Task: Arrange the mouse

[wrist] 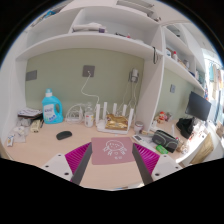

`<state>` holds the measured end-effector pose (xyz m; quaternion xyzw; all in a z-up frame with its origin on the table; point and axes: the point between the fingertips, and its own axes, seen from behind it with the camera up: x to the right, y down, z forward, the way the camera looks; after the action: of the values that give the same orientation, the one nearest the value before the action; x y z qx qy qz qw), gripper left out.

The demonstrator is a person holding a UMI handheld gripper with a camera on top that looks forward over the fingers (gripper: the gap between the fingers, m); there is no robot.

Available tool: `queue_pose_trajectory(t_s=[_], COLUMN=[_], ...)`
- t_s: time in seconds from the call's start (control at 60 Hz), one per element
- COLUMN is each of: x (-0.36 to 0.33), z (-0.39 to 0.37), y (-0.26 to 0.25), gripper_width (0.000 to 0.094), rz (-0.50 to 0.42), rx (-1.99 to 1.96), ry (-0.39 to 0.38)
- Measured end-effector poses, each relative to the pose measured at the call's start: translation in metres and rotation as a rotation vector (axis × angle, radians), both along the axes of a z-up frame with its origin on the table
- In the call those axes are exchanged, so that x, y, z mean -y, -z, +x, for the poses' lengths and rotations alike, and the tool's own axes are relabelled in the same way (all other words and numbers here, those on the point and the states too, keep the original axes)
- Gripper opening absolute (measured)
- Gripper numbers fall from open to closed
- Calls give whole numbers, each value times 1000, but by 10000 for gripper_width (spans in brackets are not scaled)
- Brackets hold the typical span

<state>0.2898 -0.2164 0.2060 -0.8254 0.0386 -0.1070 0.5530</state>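
Note:
A small black mouse [64, 135] lies on the light wooden desk [40, 152], beyond and to the left of my fingers. A pink mouse mat [111, 151] with a white drawing lies flat on the desk just ahead, between my fingers. My gripper [111, 160] is open and empty, its magenta pads [77, 155] spread wide at either side of the mat. The mouse is well apart from the mat.
A blue detergent bottle [53, 107] stands at the back left. A white router [117, 120] with antennas stands against the wall. A monitor [199, 106] and small clutter [165, 140] are at the right. Shelves [100, 40] hang above the desk.

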Motion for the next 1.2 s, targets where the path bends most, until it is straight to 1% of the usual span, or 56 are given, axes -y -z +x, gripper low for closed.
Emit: queue_pose_trajectory(t_s=[0.133, 0.25, 0.35, 0.45, 0.517, 0.6, 0.733, 0.917, 1.067, 1.2], x=[4, 16, 27, 26, 13, -14, -71, -159, -222, -257], z=[-7, -23, -49, -82, -106, -140, -190, -240, -254, -260], y=[14, 38, 68, 97, 111, 124, 146, 179, 197, 215], gripper_width=[847, 846, 847, 848, 847, 848, 847, 848, 845, 849], rz=[-27, -95, -184, -245, -265, -279, -286, -304, -323, -360], rx=[12, 6, -34, -76, -85, -80, -80, -106, -121, -148], ry=[27, 55, 68, 64, 36, -29, -131, -228, -248, -257])
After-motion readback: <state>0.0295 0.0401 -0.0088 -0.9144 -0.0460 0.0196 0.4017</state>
